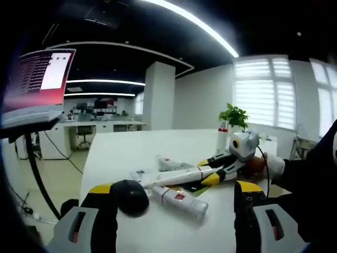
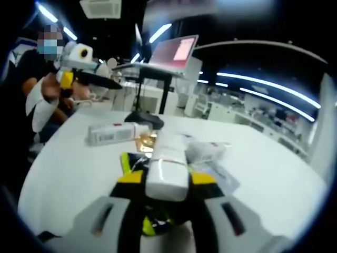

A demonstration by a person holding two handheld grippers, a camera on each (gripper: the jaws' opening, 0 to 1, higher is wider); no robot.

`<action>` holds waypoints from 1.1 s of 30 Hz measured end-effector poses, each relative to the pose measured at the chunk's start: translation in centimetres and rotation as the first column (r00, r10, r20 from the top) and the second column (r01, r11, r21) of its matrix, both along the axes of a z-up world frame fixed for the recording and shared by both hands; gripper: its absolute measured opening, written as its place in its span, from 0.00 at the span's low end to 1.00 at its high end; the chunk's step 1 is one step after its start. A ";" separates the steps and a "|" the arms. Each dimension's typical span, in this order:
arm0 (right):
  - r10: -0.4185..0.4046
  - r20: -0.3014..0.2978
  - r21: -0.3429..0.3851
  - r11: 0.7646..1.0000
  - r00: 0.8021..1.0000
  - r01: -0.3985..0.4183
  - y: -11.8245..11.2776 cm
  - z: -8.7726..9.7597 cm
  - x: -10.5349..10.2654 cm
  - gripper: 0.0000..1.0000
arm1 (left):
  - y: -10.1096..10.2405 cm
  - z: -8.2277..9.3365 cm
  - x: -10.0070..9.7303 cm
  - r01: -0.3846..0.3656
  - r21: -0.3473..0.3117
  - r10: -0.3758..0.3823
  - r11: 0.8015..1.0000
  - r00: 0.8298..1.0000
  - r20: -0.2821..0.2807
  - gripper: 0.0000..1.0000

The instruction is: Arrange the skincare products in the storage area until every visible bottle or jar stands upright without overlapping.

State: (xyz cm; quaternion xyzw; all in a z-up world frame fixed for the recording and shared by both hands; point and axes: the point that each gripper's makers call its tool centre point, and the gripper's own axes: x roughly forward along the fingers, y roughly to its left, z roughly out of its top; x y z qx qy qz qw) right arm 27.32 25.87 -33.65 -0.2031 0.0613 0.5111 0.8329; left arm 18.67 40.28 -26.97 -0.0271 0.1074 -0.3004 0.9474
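My left gripper (image 1: 174, 188) is open, its yellow-tipped jaws wide apart above the white table (image 1: 121, 153). Between them lie a black round jar (image 1: 130, 196) and a white bottle (image 1: 179, 201) on its side. My right gripper (image 1: 207, 172) comes in from the right, shut on a long white tube (image 1: 176, 177) held nearly level over the table. In the right gripper view that white tube (image 2: 167, 174) sits clamped between my right gripper's jaws (image 2: 166, 177). Beyond it lie the white bottle (image 2: 113, 133), a clear packet (image 2: 205, 151) and a dark jar (image 2: 145, 118). The left gripper (image 2: 105, 80) hovers at upper left.
A small white bottle with a red cap (image 1: 222, 139) stands upright by a potted plant (image 1: 233, 116) at the table's far edge. Two small tubes (image 1: 168, 162) lie behind the held tube. A laptop on a stand (image 2: 174, 52) is beside the table. A seated person's gloved hand (image 2: 42, 105) holds the left gripper.
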 end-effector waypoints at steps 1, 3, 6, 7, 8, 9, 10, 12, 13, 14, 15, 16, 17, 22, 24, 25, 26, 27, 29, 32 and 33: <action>0.000 0.005 -0.002 1.000 1.000 0.000 0.0 0.0 0.0 0.31 | 0.0 0.0 -0.1 0.002 0.002 -0.002 1.000 1.000 0.000 0.94; 0.000 0.014 -0.004 1.000 1.000 0.000 0.0 0.1 -0.1 0.30 | 0.0 0.1 -0.1 0.003 0.003 -0.003 1.000 1.000 0.003 0.94; 0.003 0.031 -0.015 1.000 1.000 -0.002 0.0 0.2 0.0 0.30 | 0.2 0.2 -0.1 0.001 -0.002 -0.001 1.000 1.000 0.006 0.94; 0.007 0.040 -0.024 1.000 0.999 -0.006 0.1 0.2 -0.3 0.30 | 0.2 0.2 -0.1 0.000 -0.004 0.000 1.000 1.000 0.005 0.94; 0.016 0.057 -0.028 1.000 0.998 -0.014 0.2 0.4 -0.5 0.30 | 0.3 0.2 -0.1 -0.001 -0.005 0.001 1.000 1.000 0.004 0.94; 0.024 0.068 -0.034 0.999 0.997 -0.022 0.3 0.4 -0.7 0.30 | 0.4 0.1 -0.1 -0.003 -0.004 0.003 1.000 1.000 0.002 0.94; 0.029 0.080 -0.047 0.999 0.996 -0.025 0.4 0.3 -0.7 0.30 | 0.4 0.1 -0.1 -0.003 -0.004 0.003 1.000 1.000 0.000 0.94; 0.029 0.097 -0.048 0.999 0.995 -0.025 0.4 0.5 -0.9 0.30 | 0.5 -0.1 0.0 -0.004 -0.003 0.004 1.000 1.000 -0.005 0.94; 0.030 0.105 -0.051 0.998 0.994 -0.025 0.5 0.6 -0.9 0.30 | 0.5 -0.1 0.0 -0.004 -0.001 0.004 1.000 1.000 -0.007 0.94; 0.031 0.116 -0.056 0.998 0.993 -0.024 0.4 0.6 -0.8 0.30 | 0.4 -0.2 0.0 -0.003 0.000 0.003 1.000 1.000 -0.007 0.94; 0.032 0.120 -0.057 0.998 0.992 -0.025 0.5 0.6 -0.8 0.30 | 0.4 -0.2 -0.1 -0.002 0.001 0.002 1.000 1.000 -0.007 0.94; 0.032 0.123 -0.059 0.998 0.992 -0.025 0.5 0.6 -0.8 0.30 | 0.4 -0.2 -0.1 -0.001 0.000 0.001 1.000 1.000 -0.008 0.94; 0.033 0.129 -0.060 0.998 0.991 -0.026 0.5 0.7 -0.8 0.30 | 0.3 -0.2 -0.1 0.001 0.001 -0.001 1.000 1.000 -0.007 0.94; 0.038 0.149 -0.071 0.997 0.988 -0.028 0.5 0.8 -1.0 0.30 | 0.4 -0.3 0.0 0.001 0.001 -0.001 1.000 1.000 -0.013 0.94; 0.041 0.167 -0.081 0.996 0.985 -0.028 0.5 0.8 -1.1 0.30 | 0.5 -0.3 0.1 -0.002 0.000 0.002 1.000 1.000 -0.013 0.94; 0.043 0.178 -0.085 0.996 0.983 -0.028 0.6 0.9 -1.1 0.30 | 0.5 -0.3 0.1 -0.003 -0.002 0.003 1.000 1.000 -0.013 0.94; 0.045 0.188 -0.089 0.996 0.981 -0.028 0.6 1.0 -1.2 0.30 | 0.5 -0.3 0.1 -0.003 -0.003 0.003 1.000 1.000 -0.013 0.94; 0.046 0.201 -0.095 0.995 0.979 -0.027 0.6 1.1 -1.2 0.30 | 0.5 -0.3 0.1 -0.003 -0.003 0.003 1.000 1.000 -0.014 0.94; 0.053 0.242 -0.117 0.993 0.969 -0.025 0.7 1.3 -1.3 0.30 | 0.6 -0.4 0.1 -0.006 -0.002 0.006 1.000 1.000 -0.017 0.94; 0.053 0.275 -0.123 0.992 0.960 -0.019 0.6 1.6 -1.4 0.29 | 0.6 -0.4 0.0 -0.007 -0.002 0.007 1.000 1.000 -0.015 0.94; 0.053 0.283 -0.125 0.992 0.958 -0.018 0.5 1.6 -1.3 0.30 | 0.5 -0.4 0.0 -0.007 -0.002 0.007 1.000 1.000 -0.014 0.94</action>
